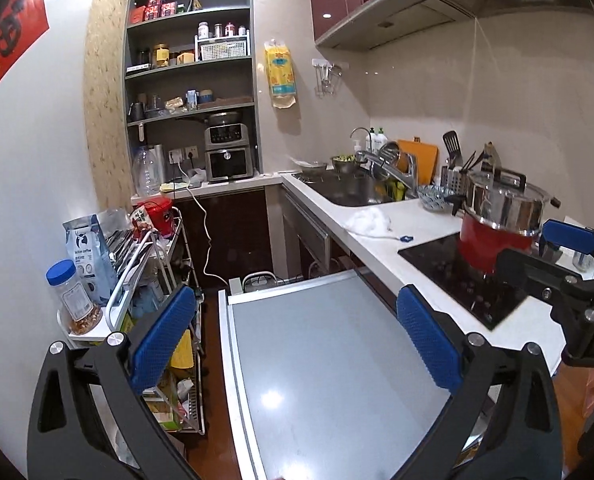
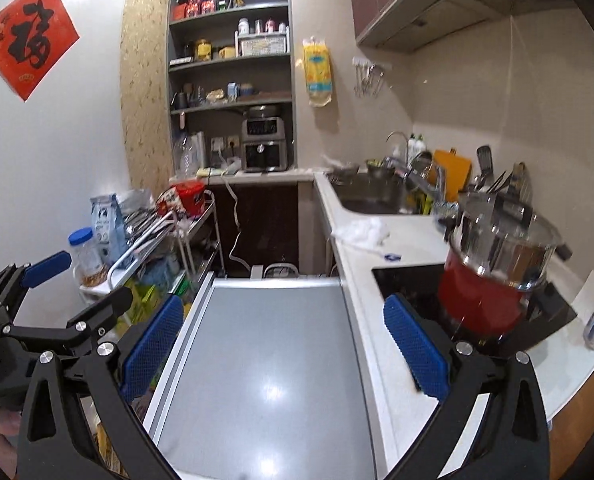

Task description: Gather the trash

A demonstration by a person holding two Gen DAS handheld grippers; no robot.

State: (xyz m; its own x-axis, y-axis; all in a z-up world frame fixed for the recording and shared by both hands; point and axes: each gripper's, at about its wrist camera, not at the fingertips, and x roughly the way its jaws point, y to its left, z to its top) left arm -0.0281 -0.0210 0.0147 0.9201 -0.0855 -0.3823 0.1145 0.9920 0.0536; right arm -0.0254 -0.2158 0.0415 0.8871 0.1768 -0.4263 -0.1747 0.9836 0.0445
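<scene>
- Hovering over the grey pull-out surface (image 1: 337, 360), the left gripper (image 1: 297, 344) was spread wide, holding nothing.
- Right gripper (image 2: 285, 344) was likewise wide apart and unloaded, above the same surface, near the red pot (image 2: 485, 300).
- Crumpled white paper (image 1: 369, 222) lay on the white counter (image 1: 425, 224), between the sink (image 1: 345, 192) and the pot.
- Small blue scrap (image 1: 407, 238) lay just beside the paper, on its pot-facing side.
</scene>
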